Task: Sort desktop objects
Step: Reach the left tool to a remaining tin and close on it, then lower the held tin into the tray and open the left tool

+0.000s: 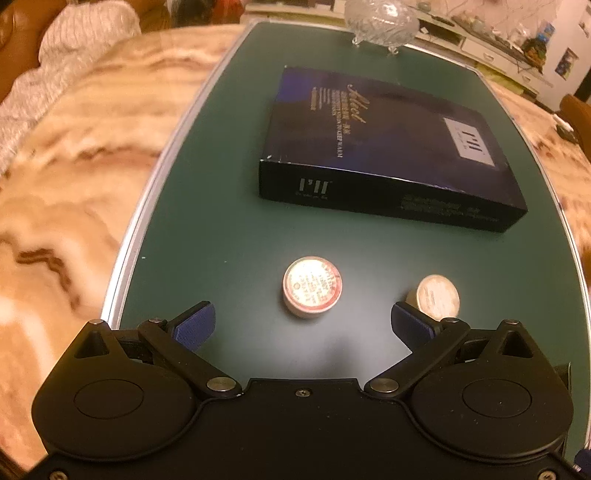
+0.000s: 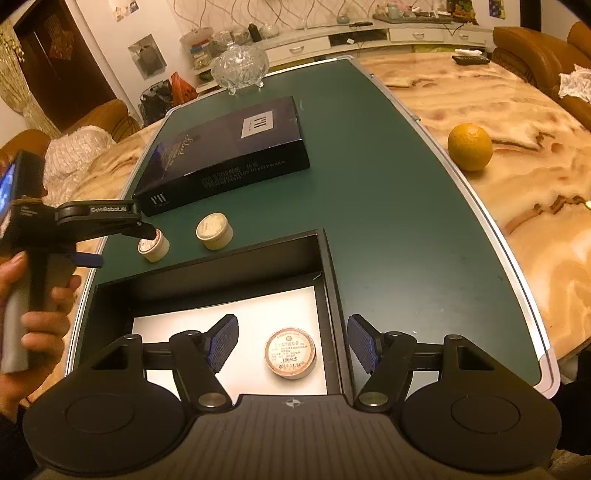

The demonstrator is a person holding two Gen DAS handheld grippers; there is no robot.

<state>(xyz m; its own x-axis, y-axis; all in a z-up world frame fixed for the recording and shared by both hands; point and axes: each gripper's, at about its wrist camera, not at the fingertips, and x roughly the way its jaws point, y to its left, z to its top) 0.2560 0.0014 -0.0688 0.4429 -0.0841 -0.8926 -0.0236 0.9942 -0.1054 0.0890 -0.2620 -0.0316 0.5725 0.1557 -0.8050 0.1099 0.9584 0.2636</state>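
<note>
Two small round tins lie on the green mat (image 1: 229, 206): one with a red-printed label (image 1: 312, 285) (image 2: 153, 246) and a paler one (image 1: 436, 297) (image 2: 214, 232) to its right. My left gripper (image 1: 303, 325) is open and empty, just short of the red-labelled tin; it also shows in the right wrist view (image 2: 122, 243). My right gripper (image 2: 291, 343) is open and empty above an open black box (image 2: 207, 273). A third round tin (image 2: 290, 352) lies in that box on its white floor.
A dark flat box lid (image 1: 384, 147) (image 2: 225, 155) lies further back on the mat. A cut-glass bowl (image 1: 382, 20) (image 2: 240, 66) stands at the mat's far end. An orange (image 2: 470, 146) sits on the marble table (image 2: 517, 110) to the right.
</note>
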